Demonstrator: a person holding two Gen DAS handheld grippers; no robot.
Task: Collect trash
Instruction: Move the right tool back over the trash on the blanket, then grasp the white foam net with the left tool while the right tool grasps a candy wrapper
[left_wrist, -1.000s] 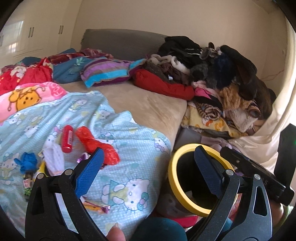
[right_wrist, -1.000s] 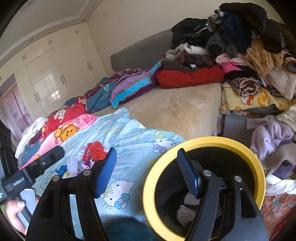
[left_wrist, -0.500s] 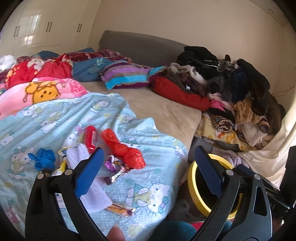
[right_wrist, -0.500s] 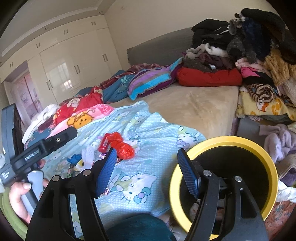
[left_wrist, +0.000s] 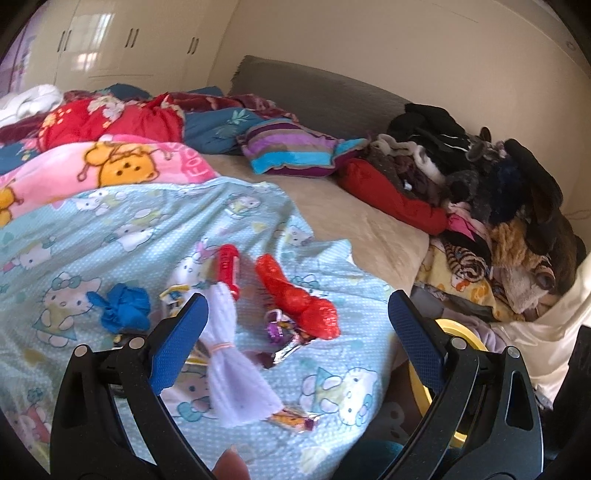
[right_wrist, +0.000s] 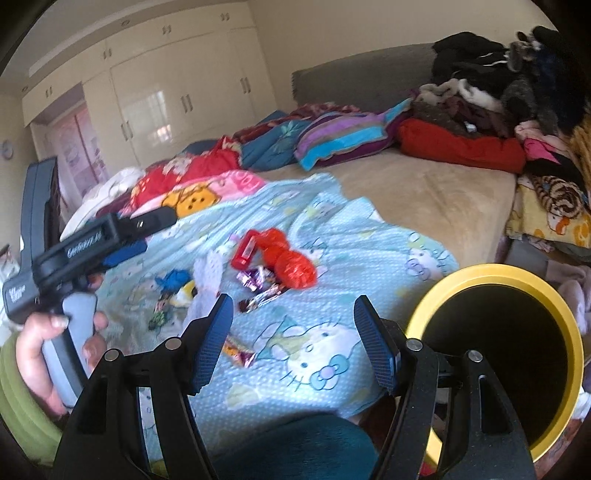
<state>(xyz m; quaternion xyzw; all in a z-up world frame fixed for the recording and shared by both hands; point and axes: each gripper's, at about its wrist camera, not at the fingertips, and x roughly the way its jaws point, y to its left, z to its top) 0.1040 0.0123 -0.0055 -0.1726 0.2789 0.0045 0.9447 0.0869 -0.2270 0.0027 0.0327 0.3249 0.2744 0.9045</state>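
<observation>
Trash lies scattered on a light blue cartoon-cat sheet (left_wrist: 110, 236): a crumpled red plastic bag (left_wrist: 295, 295), a red tube (left_wrist: 229, 267), a white cloth tied with a band (left_wrist: 232, 362), a blue crumpled piece (left_wrist: 125, 310) and several shiny wrappers (left_wrist: 280, 332). My left gripper (left_wrist: 295, 339) hovers open just before this pile, nothing between its blue pads. My right gripper (right_wrist: 293, 343) is open and empty over the sheet's near edge, with the red bag (right_wrist: 291, 262) farther ahead. A yellow-rimmed black bin (right_wrist: 495, 354) stands at the bed's right side.
A beige mattress (left_wrist: 354, 221) extends behind the sheet. Piled clothes (left_wrist: 498, 192) fill the right side, with pillows and blankets (left_wrist: 288, 155) toward the grey headboard. White wardrobes (right_wrist: 173, 99) line the far wall. A hand (right_wrist: 40, 343) holds the left gripper's handle.
Both grippers swung left, away from the bin and toward the trash pile. The pile now sits central in the left wrist view, and the bin has slid to the right edge.
</observation>
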